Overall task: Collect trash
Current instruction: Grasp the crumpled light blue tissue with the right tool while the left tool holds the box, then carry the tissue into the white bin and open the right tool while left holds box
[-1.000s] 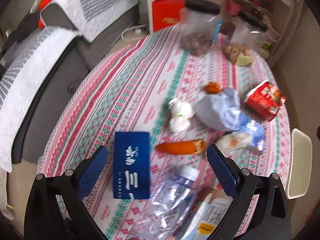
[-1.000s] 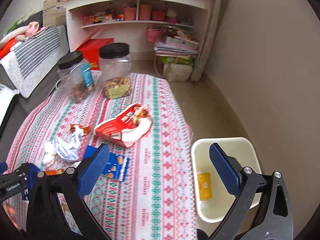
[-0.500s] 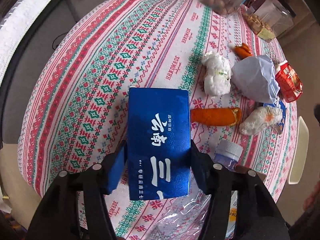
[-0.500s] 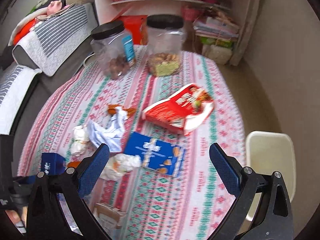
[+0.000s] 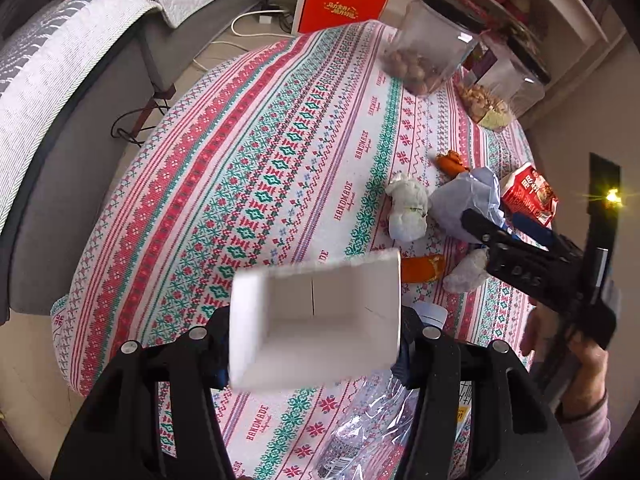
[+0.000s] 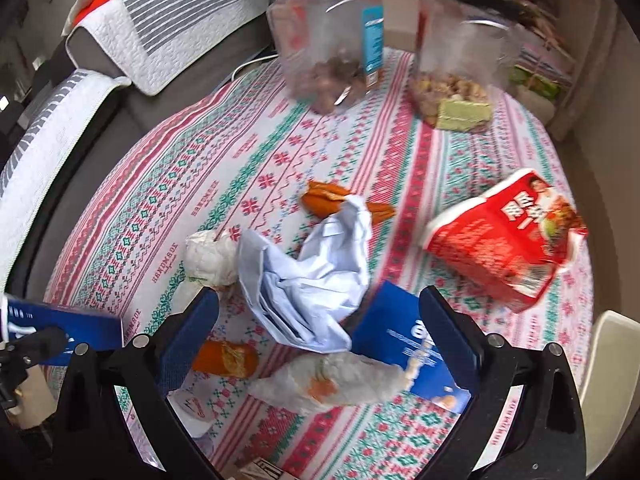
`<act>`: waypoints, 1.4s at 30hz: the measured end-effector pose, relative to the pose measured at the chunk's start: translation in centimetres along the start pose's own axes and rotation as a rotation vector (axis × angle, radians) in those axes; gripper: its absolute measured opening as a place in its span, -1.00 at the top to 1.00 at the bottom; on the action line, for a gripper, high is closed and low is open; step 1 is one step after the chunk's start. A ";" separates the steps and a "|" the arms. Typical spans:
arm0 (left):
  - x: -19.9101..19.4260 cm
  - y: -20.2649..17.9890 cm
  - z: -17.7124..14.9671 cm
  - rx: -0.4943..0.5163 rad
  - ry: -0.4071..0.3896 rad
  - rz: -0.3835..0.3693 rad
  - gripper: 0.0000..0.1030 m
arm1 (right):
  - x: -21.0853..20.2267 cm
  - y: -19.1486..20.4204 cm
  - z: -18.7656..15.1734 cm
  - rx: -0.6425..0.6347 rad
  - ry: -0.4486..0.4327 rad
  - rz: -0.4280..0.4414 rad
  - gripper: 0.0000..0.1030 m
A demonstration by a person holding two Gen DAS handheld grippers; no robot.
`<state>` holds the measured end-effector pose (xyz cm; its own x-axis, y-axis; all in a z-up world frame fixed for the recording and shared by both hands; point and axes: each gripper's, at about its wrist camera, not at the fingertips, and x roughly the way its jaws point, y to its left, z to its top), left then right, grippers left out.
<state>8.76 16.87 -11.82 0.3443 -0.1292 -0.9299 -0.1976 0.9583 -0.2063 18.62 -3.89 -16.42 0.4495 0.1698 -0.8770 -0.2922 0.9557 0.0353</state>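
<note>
The left gripper (image 5: 316, 344) clamps the empty blue box (image 5: 316, 316), lifted off the table (image 5: 240, 168); keep it level. Beyond, the right gripper (image 6: 320, 336), fingers wide, should straddle the crumpled paper (image 6: 308, 280).

Open box (image 5: 316, 320) in left gripper (image 5: 316, 344)

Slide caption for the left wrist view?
Left gripper lifts the open-ended blue box off the patterned tablecloth while the right gripper reaches over remaining trash.
</note>
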 end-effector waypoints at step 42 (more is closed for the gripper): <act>-4.2 -5.4 0.6 0.042 -0.171 -0.067 -0.09 | -12.8 -2.2 -1.8 0.024 -0.260 0.114 -0.07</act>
<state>8.95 12.36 -6.64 0.5070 -0.1516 -0.8485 -0.1313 0.9593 -0.2499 12.01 -8.55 -6.16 0.6174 0.3291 -0.7145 -0.3344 0.9319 0.1402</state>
